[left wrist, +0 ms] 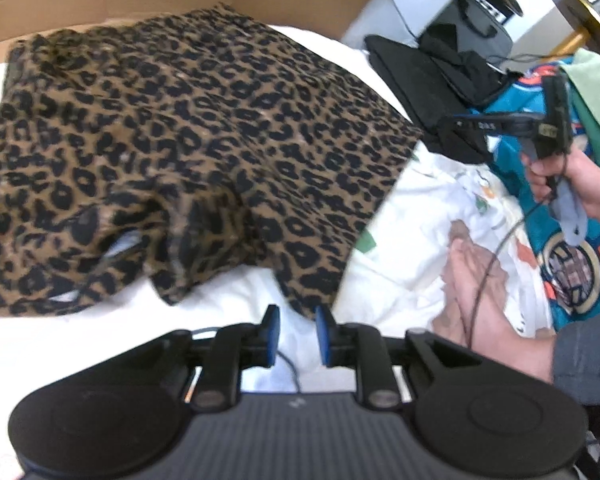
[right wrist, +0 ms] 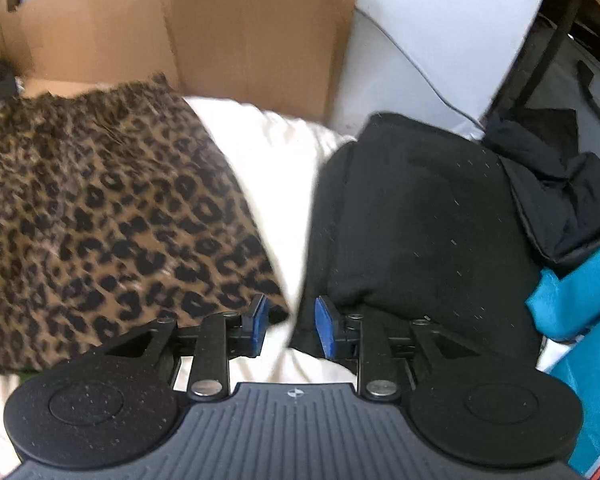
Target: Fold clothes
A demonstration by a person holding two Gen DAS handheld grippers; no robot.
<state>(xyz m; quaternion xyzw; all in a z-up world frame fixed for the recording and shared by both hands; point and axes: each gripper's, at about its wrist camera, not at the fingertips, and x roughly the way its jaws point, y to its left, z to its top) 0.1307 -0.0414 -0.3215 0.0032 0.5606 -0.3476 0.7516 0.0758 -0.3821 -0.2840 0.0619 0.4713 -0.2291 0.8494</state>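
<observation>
Both pairs of jaws stand slightly spread with nothing between them. The left gripper hovers just off the near hem of the leopard-print garment, which lies flat on the white bedding, apparently let go so the fold can settle. The right gripper hangs over the gap between that garment and a folded black garment, probably set aside as finished.

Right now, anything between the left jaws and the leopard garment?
Nothing visible. The left gripper is open, and the leopard garment has its near corner just beyond the jaws, with only white bedding beneath.
</observation>
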